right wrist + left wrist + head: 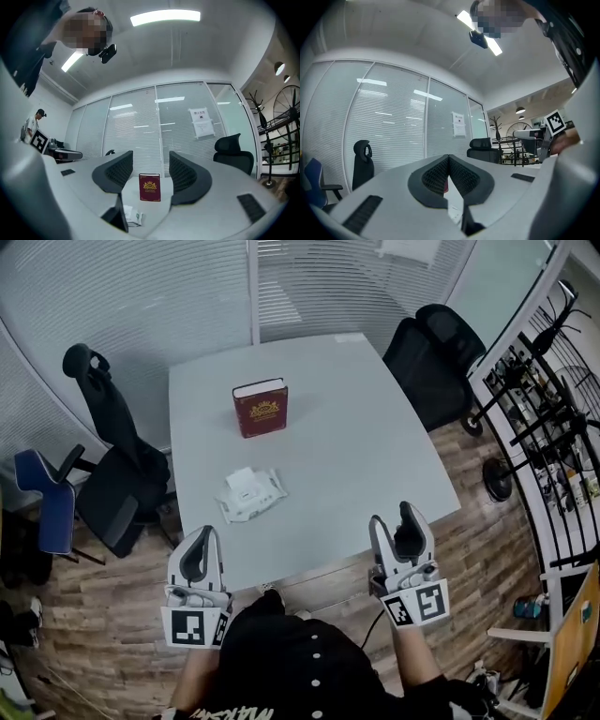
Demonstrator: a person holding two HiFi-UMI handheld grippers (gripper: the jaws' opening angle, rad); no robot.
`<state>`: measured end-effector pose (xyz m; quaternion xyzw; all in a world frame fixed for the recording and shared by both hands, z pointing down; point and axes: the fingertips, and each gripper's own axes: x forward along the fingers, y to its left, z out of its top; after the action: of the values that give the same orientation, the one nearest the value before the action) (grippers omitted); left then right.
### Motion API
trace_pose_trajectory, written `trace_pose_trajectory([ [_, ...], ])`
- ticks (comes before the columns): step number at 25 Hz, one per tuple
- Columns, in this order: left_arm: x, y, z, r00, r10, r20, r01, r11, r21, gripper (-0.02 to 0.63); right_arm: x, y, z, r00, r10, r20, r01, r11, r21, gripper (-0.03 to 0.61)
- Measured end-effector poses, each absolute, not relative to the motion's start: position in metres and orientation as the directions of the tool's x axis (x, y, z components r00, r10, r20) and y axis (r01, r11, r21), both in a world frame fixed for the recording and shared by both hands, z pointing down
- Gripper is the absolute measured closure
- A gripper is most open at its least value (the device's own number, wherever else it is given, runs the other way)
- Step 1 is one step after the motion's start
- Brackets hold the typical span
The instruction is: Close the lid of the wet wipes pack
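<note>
The white wet wipes pack (249,493) lies on the pale grey table (356,446), left of its middle, with its lid flap raised. In the right gripper view the pack (133,218) shows low between the jaws, partly hidden by the left jaw. My left gripper (200,538) hovers at the table's near edge, short of the pack, with its pads (436,176) closed together and nothing between them. My right gripper (400,521) is at the near right edge, open and empty (150,164), pointing level across the table.
A dark red book (260,407) stands upright beyond the pack, also seen between the right jaws (150,187). Black office chairs (122,465) (436,357) and a blue chair (52,498) flank the table. A metal rack (553,427) stands at the right. Blinds cover the glass walls behind.
</note>
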<state>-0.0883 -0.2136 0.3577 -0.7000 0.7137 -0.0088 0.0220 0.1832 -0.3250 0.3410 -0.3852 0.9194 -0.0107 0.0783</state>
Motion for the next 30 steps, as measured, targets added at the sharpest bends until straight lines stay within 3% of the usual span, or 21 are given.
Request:
trace_pose_trajectory([
  [10, -0.133, -0.214, 0.363, -0.138, -0.990, -0.001, -0.990, 0.138, -0.039, 0.604, 0.121, -0.364, 0.360, -0.785, -0.612, -0.091, -0.605, 0.790, -0.095, 0.336],
  [19, -0.165, -0.174, 0.378, -0.297, -0.954, 0.035, -0.955, 0.296, -0.022, 0.604, 0.041, -0.370, 0.383, -0.898, -0.438, -0.038, -0.432, 0.896, -0.103, 0.336],
  [30, -0.175, -0.159, 0.397, -0.330, -0.940, 0.093, -0.944, 0.331, -0.005, 0.604, -0.033, -0.383, 0.462, -0.962, -0.231, 0.145, -0.257, 0.945, -0.203, 0.336],
])
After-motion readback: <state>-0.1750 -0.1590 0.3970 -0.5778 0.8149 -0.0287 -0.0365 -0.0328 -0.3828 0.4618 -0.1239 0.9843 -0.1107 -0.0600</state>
